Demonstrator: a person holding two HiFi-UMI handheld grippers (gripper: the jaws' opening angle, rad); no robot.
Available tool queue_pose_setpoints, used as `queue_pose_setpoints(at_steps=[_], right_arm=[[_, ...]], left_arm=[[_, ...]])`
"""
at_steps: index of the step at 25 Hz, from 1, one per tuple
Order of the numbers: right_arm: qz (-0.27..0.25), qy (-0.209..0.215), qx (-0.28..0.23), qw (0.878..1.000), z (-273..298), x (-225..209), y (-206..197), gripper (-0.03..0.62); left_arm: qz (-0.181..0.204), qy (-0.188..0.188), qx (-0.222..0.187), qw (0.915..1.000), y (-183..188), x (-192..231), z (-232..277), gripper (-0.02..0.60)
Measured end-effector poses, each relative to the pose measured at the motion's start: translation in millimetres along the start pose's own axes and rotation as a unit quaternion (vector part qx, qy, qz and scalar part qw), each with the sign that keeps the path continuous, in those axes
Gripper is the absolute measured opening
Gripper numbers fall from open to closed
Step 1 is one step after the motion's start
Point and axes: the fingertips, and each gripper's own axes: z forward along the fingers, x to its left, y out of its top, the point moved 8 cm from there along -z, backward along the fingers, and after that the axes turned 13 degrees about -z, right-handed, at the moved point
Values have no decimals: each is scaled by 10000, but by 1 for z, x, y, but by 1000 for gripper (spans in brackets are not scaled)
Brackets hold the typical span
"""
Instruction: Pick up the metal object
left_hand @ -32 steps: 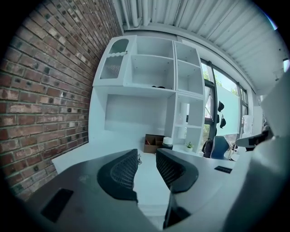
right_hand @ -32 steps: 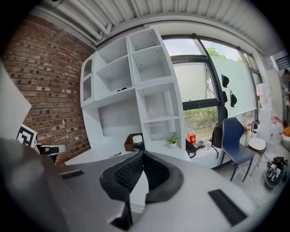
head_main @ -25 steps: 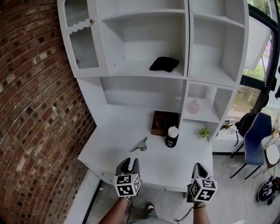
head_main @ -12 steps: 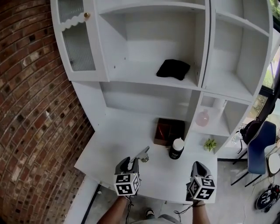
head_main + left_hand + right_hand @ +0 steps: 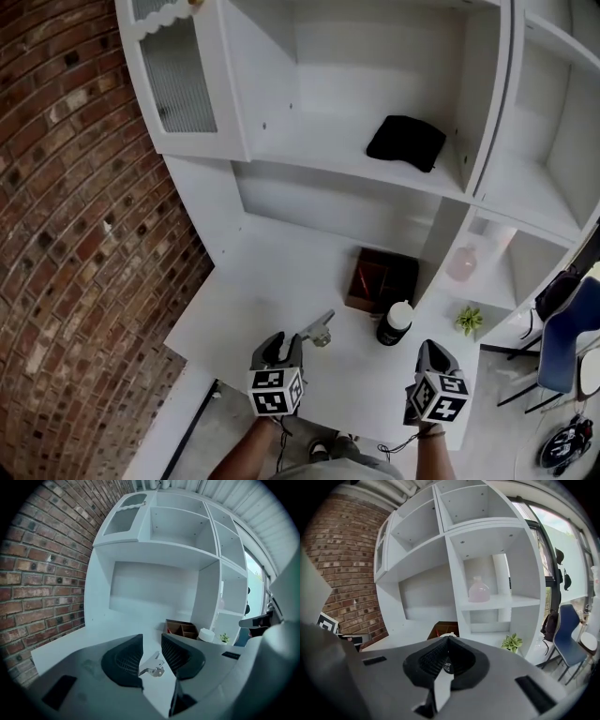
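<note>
White surface point(image 5: 272, 281) carried the metal object point(image 5: 319, 330), lying just ahead of the left tongs point(image 5: 279, 345), whose jaws stood apart. Right tongs point(image 5: 429, 354) were closed and empty. The object looked small, light, rigid and probably slick, best pinched across its flat lever.

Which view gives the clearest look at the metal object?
The left gripper view: the metal object lies close, framed between the open jaws of the left gripper. The head view shows it small on the desk. The right gripper view misses it.
</note>
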Motion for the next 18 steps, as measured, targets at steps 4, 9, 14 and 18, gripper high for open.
queue_pose_setpoints(at_steps=[4, 9, 14, 18], right_arm=[[-27, 41, 34, 10000, 13, 0, 4, 0], [-61, 131, 172, 9997, 22, 3, -1, 0], [-22, 106, 393, 9992, 25, -1, -16, 0], [51, 55, 578, 9983, 27, -4, -32, 0]], left_arm=[[-64, 96, 55, 9999, -1, 6, 6, 115], [-111, 155, 214, 9996, -10, 13, 11, 115], [-24, 150, 453, 9989, -26, 11, 18, 115], [83, 116, 743, 9971, -47, 10, 24, 115]])
